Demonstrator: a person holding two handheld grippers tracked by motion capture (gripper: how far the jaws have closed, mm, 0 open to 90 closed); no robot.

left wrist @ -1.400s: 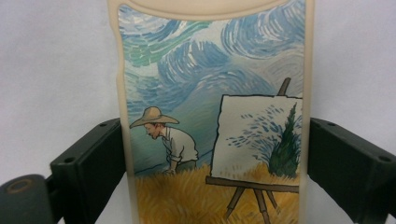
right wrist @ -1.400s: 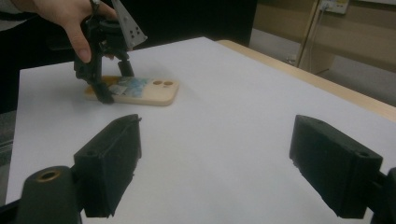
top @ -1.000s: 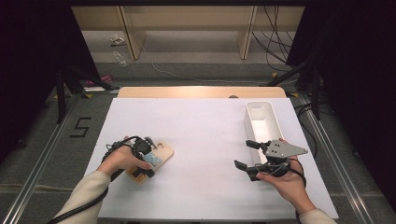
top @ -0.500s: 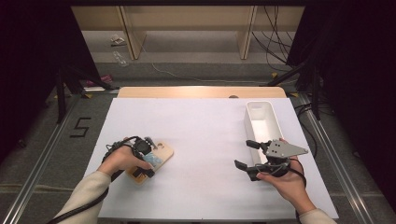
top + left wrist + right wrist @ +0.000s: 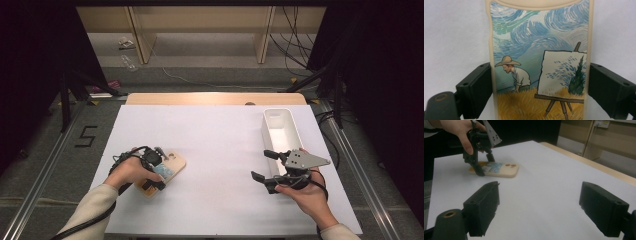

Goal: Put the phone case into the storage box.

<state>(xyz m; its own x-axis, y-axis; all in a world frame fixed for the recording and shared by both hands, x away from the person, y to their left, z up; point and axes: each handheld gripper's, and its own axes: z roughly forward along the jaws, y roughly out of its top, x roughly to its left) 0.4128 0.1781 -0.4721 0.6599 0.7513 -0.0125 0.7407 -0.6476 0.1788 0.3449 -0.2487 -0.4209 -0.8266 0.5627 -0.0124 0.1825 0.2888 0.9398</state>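
Almost nothing is being changed since the earlier pictures: the phone case [image 5: 539, 65] is still being clamped by its long sides in the left gripper [image 5: 150, 170], flat on the white table [image 5: 220, 150]. Probably a lift is being prepared. The right gripper [image 5: 265, 170] is being held wide apart, empty, just beside the white bin [image 5: 280, 125]. No obstacle is being seen between.

Left gripper view: phone case [image 5: 540, 62] is cut off at the top and bottom frame edges. High view: the person's left hand [image 5: 131, 171] covers the case's lower-left part; the printed picture there is too small to read.
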